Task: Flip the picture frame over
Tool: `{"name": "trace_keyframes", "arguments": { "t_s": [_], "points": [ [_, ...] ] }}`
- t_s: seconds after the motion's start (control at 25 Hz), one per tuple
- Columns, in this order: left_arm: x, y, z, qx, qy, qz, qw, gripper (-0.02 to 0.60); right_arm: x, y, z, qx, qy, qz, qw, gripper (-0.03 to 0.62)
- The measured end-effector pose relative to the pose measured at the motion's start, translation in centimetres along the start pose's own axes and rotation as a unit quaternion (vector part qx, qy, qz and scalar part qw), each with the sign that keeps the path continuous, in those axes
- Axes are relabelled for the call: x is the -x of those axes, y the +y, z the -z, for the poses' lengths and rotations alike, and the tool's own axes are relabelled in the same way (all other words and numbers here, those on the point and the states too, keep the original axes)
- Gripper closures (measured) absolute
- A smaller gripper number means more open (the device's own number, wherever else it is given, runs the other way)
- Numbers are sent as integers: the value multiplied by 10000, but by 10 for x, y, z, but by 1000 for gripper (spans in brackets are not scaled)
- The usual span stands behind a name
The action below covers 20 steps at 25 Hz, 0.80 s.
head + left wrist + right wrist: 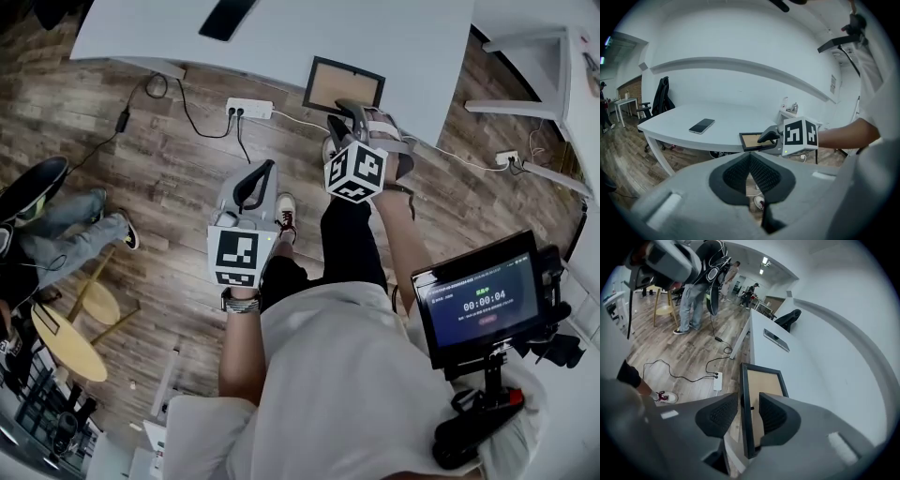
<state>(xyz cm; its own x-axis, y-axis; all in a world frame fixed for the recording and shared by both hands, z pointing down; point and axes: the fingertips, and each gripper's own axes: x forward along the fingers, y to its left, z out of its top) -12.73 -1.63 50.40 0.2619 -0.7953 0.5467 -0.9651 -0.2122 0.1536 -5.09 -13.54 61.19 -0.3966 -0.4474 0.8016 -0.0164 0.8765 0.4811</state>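
Observation:
The picture frame (342, 84) has a black rim and lies with its brown backing up at the near edge of the white table (281, 42). My right gripper (345, 118) reaches its near rim. In the right gripper view the frame (764, 383) has its rim between the two pads of the right gripper (746, 401), with a gap showing beside the left pad, so the jaws stand open. The left gripper view shows the frame (753, 140) with the right gripper (768, 137) at it. My left gripper (253, 178) hangs over the floor short of the table, shut and empty, as the left gripper view (750, 157) also shows.
A black phone (228, 17) lies farther back on the table. A white power strip (249, 109) with cables lies on the wooden floor below the table edge. A seated person's legs (80, 225) and a round stool (70, 347) are at left. A small screen (478, 300) sits at right.

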Motion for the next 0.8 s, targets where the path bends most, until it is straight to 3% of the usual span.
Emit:
{"name": "trace_keyframes", "arguments": {
  "t_s": [0.36,0.8],
  "points": [
    [6,0,11,71,84,-63,9999,578,-8,-3,3,716,61,728,9948,410],
    [3,-4,15,32,137,-23,9999,578,-5,-12,2,455,-81,811,9956,459]
  ]
}}
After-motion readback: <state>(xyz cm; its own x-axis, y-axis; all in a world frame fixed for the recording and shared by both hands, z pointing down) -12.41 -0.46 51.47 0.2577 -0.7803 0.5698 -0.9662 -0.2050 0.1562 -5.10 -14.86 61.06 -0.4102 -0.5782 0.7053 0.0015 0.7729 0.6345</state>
